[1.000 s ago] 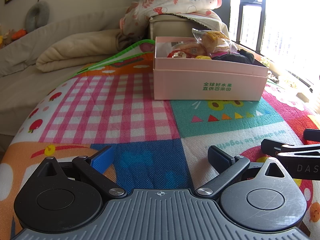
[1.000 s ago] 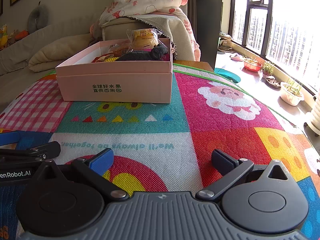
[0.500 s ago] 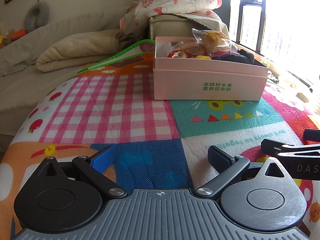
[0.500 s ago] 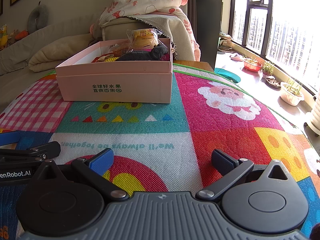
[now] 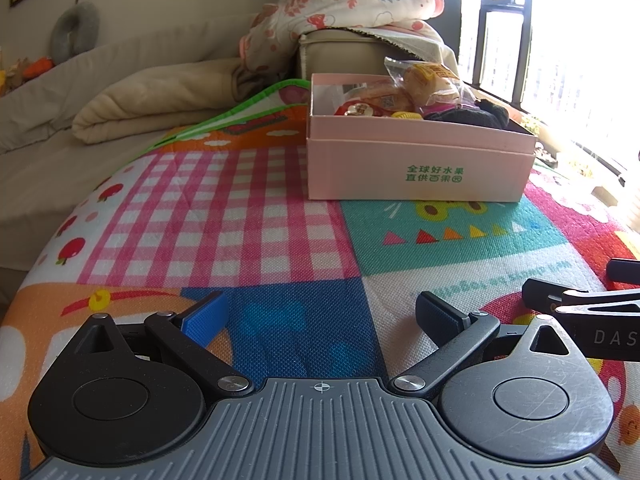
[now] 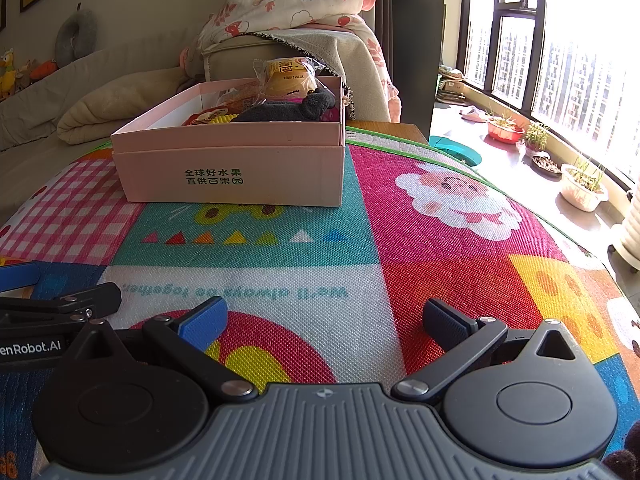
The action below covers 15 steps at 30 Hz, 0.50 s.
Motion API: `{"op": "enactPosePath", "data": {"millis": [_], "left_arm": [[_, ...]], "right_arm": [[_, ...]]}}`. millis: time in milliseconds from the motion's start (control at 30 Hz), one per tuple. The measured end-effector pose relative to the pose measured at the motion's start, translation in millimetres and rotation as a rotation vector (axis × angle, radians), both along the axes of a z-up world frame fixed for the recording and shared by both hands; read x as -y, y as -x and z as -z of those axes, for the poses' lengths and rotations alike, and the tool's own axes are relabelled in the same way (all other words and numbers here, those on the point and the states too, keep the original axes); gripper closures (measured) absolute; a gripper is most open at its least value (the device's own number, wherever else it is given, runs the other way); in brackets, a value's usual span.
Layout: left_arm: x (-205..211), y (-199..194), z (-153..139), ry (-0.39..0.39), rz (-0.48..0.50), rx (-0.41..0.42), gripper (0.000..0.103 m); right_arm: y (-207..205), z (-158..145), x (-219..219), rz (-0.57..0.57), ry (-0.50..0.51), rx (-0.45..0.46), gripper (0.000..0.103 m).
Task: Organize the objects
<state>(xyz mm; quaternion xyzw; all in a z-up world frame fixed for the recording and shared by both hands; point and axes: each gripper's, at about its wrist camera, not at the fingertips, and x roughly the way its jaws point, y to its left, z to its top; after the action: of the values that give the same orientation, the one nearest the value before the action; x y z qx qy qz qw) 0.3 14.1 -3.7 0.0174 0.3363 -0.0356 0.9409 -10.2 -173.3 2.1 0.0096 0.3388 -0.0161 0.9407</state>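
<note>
A pink cardboard box [image 5: 416, 168] with green print stands on the colourful play mat [image 5: 256, 224]; it also shows in the right wrist view [image 6: 232, 172]. Inside lie a wrapped yellow bun [image 6: 286, 76], a dark grey plush item [image 6: 288, 110] and red and orange snack packets [image 5: 364, 108]. My left gripper [image 5: 320, 316] is open and empty, low over the mat in front of the box. My right gripper [image 6: 324, 320] is open and empty, beside the left one, which shows at the left edge of the right wrist view [image 6: 60, 304].
A beige folded quilt [image 5: 160, 100] lies on the bed left of the mat. A floral blanket [image 6: 296, 4] covers a seat behind the box. Potted plants [image 6: 580, 184] line the window sill on the right. The mat's edge drops off at right.
</note>
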Motion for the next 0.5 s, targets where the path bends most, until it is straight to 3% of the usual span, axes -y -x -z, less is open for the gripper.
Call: {"op": "enactPosePath", "data": {"millis": [500], "left_arm": [[-1.0, -0.6, 0.0, -0.002, 0.000, 0.000, 0.001]], "right_arm": [[-0.1, 0.1, 0.2, 0.000, 0.000, 0.000, 0.000]]}}
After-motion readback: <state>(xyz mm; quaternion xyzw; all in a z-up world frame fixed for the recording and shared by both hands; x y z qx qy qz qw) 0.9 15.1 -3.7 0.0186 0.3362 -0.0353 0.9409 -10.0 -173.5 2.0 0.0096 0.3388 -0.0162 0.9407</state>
